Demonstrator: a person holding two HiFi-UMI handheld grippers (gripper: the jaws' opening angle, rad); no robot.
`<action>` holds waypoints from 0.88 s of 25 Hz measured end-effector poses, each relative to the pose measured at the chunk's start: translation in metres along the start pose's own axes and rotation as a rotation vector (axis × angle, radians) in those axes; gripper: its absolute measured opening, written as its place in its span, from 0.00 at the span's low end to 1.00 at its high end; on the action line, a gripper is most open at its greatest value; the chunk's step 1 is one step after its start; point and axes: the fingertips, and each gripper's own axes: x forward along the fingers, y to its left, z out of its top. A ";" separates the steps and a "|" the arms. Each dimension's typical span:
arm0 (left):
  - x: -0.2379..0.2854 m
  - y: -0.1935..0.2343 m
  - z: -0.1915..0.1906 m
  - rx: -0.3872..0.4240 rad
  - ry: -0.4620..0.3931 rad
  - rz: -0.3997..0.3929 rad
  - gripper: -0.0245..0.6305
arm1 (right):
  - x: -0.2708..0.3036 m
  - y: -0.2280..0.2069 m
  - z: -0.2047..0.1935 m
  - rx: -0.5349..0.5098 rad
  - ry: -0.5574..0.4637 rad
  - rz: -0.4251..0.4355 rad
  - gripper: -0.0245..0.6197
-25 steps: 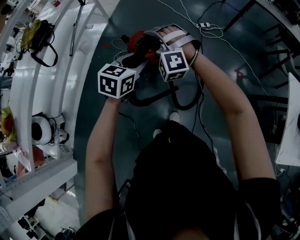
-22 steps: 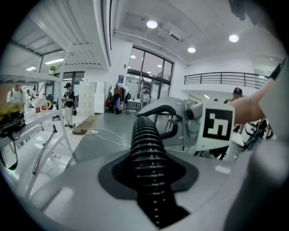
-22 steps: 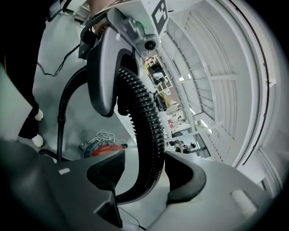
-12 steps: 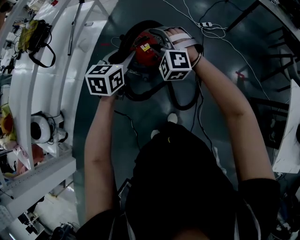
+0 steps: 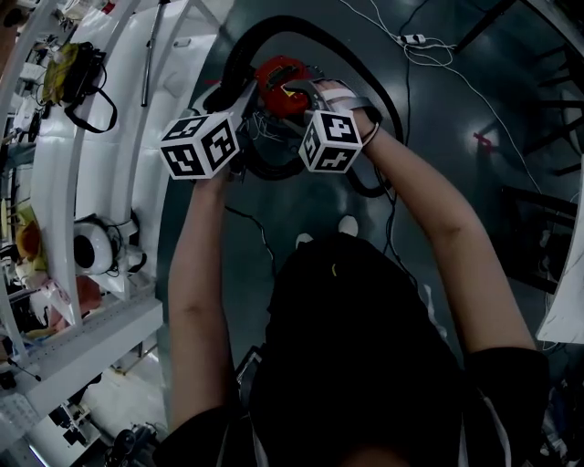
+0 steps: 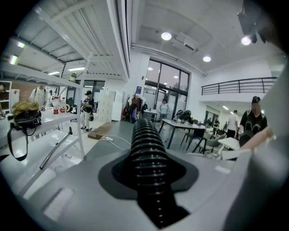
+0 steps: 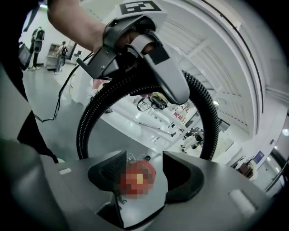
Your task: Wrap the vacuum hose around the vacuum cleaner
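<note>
While the wrap is under way, step: a turn of the hose [image 5: 310,22] looks to be going round the vacuum cleaner [image 5: 279,78]. It is not finished, since the loop stands wide of the body.
Hose: black and ribbed. It rises at the left, arcs over the far side of the red vacuum cleaner, comes down on the right past the right hand [image 5: 351,100] and curls back on the near side.
Vacuum cleaner: on the dark floor [image 5: 438,128], out in front of the person, inside the loop of hose.
Left claw: the left gripper [image 6: 151,173] is closed on the hose, its jaws held apart only by the hose's thickness. The ribbed tube runs straight out between its pads.
Right claw: the right gripper [image 7: 143,175] stands wide, and its jaws have just been opening. Nothing is between them. The vacuum cleaner shows beyond the gap, untouched.
Next move: probably to draw the loop snug against the body. That calls for a firm grip from the left claw while the right one takes the hose on the right side or steadies the cleaner.
</note>
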 end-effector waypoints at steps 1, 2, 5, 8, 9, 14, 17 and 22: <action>0.001 0.003 0.002 -0.004 0.003 -0.002 0.25 | 0.003 0.005 0.002 0.027 -0.009 0.019 0.43; 0.002 0.006 0.005 -0.006 0.005 -0.003 0.25 | 0.005 0.010 0.004 0.051 -0.019 0.037 0.43; 0.006 0.014 0.017 0.000 0.003 0.000 0.25 | 0.012 0.022 0.006 0.094 -0.034 0.087 0.43; 0.009 0.022 0.027 -0.002 -0.008 0.002 0.25 | 0.018 0.037 0.009 0.125 -0.047 0.139 0.43; 0.011 0.025 0.029 0.001 -0.010 0.003 0.25 | 0.020 0.042 0.012 0.135 -0.051 0.153 0.43; 0.018 0.029 0.046 0.031 -0.024 0.002 0.25 | 0.032 0.058 0.020 0.175 -0.056 0.195 0.44; 0.025 0.026 0.056 0.058 -0.035 -0.003 0.25 | 0.038 0.060 0.021 0.201 -0.062 0.215 0.44; 0.032 0.028 0.068 0.050 -0.060 -0.002 0.25 | 0.045 0.058 0.022 0.242 -0.085 0.240 0.44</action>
